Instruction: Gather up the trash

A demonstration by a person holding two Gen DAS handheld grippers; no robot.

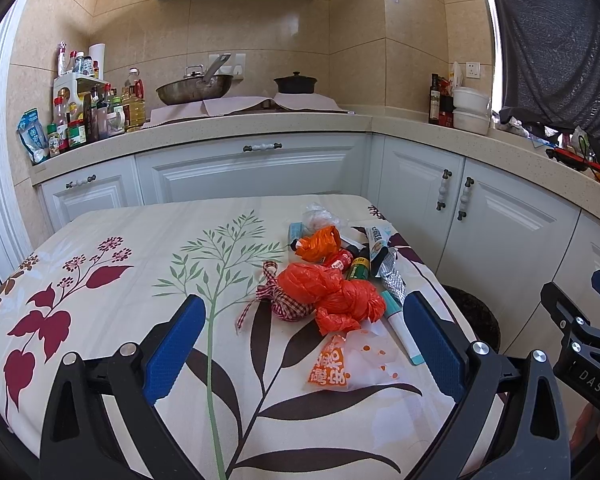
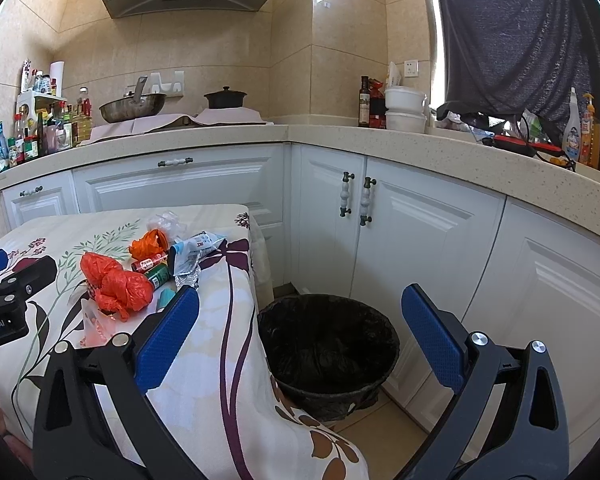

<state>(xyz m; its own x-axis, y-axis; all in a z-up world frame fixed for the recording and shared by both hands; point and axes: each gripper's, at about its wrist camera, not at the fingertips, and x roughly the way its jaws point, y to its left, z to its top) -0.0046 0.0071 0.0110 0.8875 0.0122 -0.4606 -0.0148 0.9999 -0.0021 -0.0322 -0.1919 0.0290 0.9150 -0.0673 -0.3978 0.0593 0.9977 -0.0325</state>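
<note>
**Trash on the table, bin on the floor, nothing picked up yet**

Looks like the very start of the job. Left gripper (image 1: 304,344) wide open, holding nothing, up over the near side of the table (image 1: 100,320). Right gripper (image 2: 300,344) wide open too, holding nothing, out past the table edge and over the bin (image 2: 328,344).

All the trash in one heap near the far right corner of the flowered cloth: a big orange bag (image 1: 332,292), a smaller orange bag (image 1: 318,242) behind it, a checked ribbon bundle (image 1: 284,306) touching the big bag, a clear wrapper with orange print (image 1: 340,360) nearest the left gripper, a white and teal tube (image 1: 400,326), a green can (image 1: 358,268), a shiny foil piece (image 1: 392,278).

Black-lined bin on the floor just beside the table, looking empty.

Best next move, probably: reach forward and down with the left gripper, put one finger on each side of the near wrapper or the big orange bag, then squeeze. Soft, crinkly stuff, so likely to slip out of a light pinch
</note>
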